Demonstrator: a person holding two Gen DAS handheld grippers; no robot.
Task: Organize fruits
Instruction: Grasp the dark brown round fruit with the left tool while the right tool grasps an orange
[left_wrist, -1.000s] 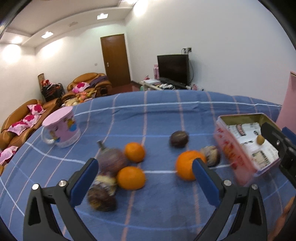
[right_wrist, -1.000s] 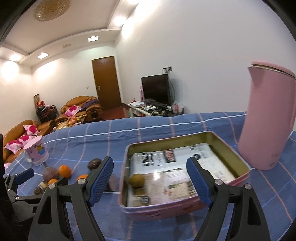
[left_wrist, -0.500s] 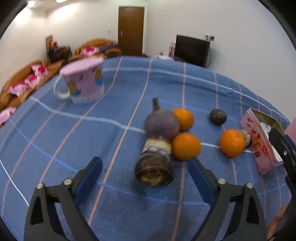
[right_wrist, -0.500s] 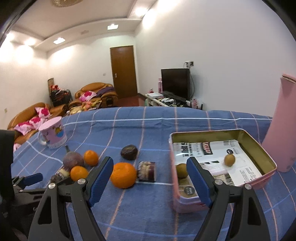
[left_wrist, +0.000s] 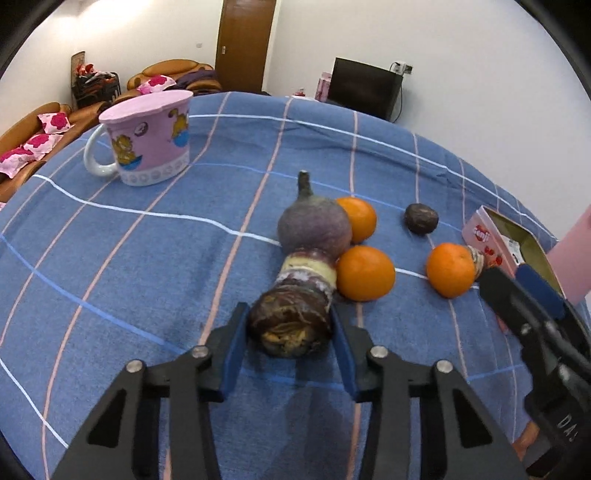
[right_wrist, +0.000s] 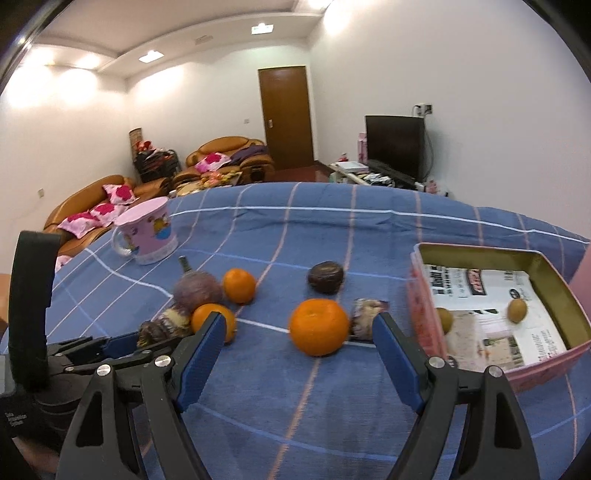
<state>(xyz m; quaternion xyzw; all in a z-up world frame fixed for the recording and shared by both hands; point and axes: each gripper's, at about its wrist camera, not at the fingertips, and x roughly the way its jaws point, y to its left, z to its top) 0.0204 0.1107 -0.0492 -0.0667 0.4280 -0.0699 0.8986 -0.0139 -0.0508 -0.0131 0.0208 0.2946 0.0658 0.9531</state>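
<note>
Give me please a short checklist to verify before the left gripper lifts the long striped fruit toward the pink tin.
1. Left gripper closed on the long striped fruit: ok, both pads touch its near end.
2. Grip near the fruit's middle: not ok, only the end is held, so it may tilt.
3. Neighbours free of it: not ok, the round purple fruit and an orange touch it.
4. Pink tin has room: ok, only two small brown fruits inside.
5. Right gripper out of the path: cannot tell; it is open, in front of the big orange beside the tin.
</note>
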